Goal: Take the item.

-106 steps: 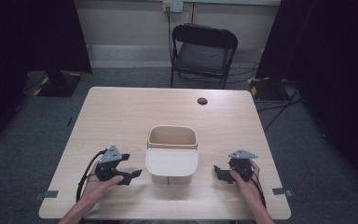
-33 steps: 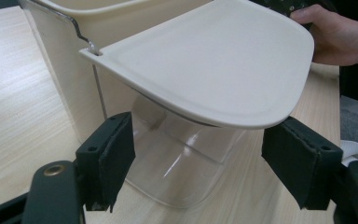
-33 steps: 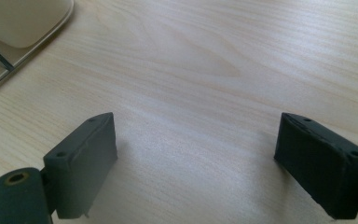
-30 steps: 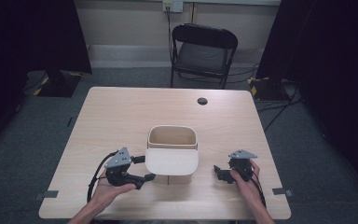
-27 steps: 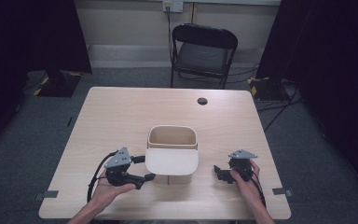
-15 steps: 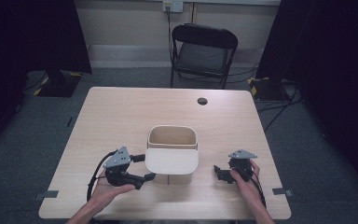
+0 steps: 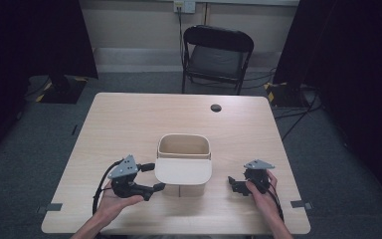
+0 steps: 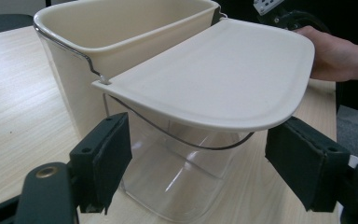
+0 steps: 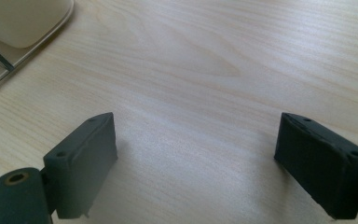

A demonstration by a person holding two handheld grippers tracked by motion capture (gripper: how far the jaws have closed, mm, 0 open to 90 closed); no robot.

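A cream bin stands at the middle of the table, its flat lid swung out toward the near edge. In the left gripper view the lid hangs from a wire hinge over a clear lower part of the bin. My left gripper lies just left of the lid, open, and its jaws straddle the space under the lid's edge without touching it. My right gripper rests open on the bare wood to the right of the bin.
A small black round disc sits on the table near its far edge. A black folding chair stands behind the table. The hand on the right gripper shows beyond the lid.
Since the earliest frame my left gripper has slid right, up to the bin's lid. Over the last second nothing visibly moves. The right gripper stays put.
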